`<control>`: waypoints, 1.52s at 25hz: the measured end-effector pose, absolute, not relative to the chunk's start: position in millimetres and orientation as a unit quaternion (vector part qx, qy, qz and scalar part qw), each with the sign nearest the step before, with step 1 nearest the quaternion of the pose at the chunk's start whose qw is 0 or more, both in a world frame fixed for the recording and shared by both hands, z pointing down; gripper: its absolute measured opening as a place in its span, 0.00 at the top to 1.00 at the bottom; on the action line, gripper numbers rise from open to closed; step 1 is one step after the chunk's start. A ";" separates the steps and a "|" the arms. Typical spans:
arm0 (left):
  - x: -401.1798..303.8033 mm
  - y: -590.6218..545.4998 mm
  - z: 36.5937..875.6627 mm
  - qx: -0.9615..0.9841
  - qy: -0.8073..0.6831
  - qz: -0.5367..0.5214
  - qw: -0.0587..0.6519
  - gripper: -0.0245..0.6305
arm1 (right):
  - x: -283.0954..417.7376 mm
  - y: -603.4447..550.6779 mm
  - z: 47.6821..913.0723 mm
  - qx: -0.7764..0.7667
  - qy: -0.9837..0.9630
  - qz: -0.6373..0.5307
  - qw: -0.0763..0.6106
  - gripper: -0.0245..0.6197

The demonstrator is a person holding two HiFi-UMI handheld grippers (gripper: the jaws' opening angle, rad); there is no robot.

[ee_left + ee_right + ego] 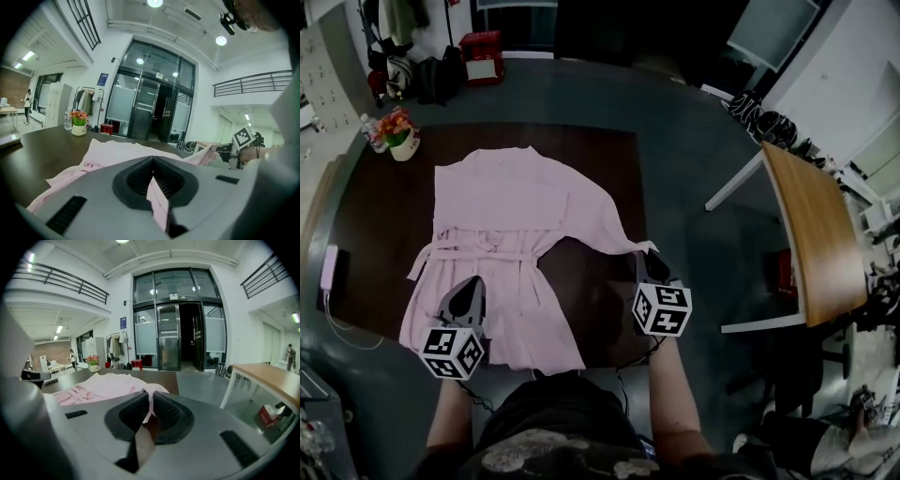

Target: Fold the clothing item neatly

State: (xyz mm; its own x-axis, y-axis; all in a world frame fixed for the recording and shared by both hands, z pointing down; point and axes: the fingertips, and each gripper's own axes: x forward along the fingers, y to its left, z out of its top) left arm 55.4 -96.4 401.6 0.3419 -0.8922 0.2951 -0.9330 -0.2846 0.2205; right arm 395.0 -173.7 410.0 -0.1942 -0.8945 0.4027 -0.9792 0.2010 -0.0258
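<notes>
- Pink cloth is pinched in both sets of jaws. The left gripper [152, 183] has its jaws closed together on a thin fold of the pale pink belted robe [511, 225]. The right gripper [149, 405] is clamped tight on the end of the robe's sleeve.
- The robe lies spread on the dark brown table [609, 159], with its collar toward the far edge and its hem reaching the near edge. The left grip is on the skirt close to the near edge. The right grip is at the table's right edge, toward the near right corner, with the sleeve drawn out to it.
- To fold well from here, my judgement is that the sleeve should be lifted only enough to clear the cloth. It should then be carried across the body and laid straight along the side line.
- The left grip should keep the skirt taut meanwhile so the body does not drag or wrinkle. The tied belt at the waist looks likely to bunch, so the sleeve is best set down flat over it before either grip lets go.
- Only the head view gives the robe's whole outline, the belt, and which part each gripper has.
- The left gripper view shows the sleeve stretching toward the right gripper's marker cube. It also shows the white pot of flowers [78, 125] standing upright near the far left corner.
- The right gripper view shows the pinch on the sleeve most plainly. Beyond the right edge it also shows a light wooden table [267, 376], well apart.
</notes>
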 end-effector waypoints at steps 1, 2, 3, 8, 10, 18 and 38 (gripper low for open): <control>52.2 -92.9 400.1 0.798 -0.574 0.059 0.178 0.95 | 390.8 -174.7 412.7 0.613 -0.762 0.144 0.150 0.93; 48.3 -90.1 398.3 0.795 -0.577 0.059 0.178 0.95 | 387.1 -176.2 413.8 0.611 -0.764 0.145 0.148 0.93; 44.6 -88.4 396.2 0.792 -0.581 0.057 0.179 0.95 | 384.6 -178.6 412.5 0.609 -0.766 0.144 0.147 0.93; 14.6 -98.1 382.6 0.791 -0.586 0.048 0.169 0.95 | 365.0 -201.5 386.6 0.617 -0.763 0.123 0.148 0.93; -7.7 -109.7 381.7 0.795 -0.581 0.044 0.165 0.95 | 343.3 -212.9 373.4 0.619 -0.764 0.105 0.152 0.93; -92.7 -166.1 384.0 0.832 -0.529 0.045 0.162 0.95 | 234.6 -260.0 329.6 0.635 -0.752 0.045 0.168 0.93; -217.6 -188.0 422.2 0.826 -0.520 0.065 0.206 0.95 | -40.5 -276.3 495.9 0.442 -0.821 0.077 0.353 0.93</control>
State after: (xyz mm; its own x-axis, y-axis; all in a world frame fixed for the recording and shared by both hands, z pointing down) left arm -217.6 -188.0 422.2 0.4502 -0.8332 0.3212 -0.8865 -0.3741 0.2722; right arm -40.5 -276.3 495.9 -0.3604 -0.6713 0.6476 -0.7806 0.5972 0.1846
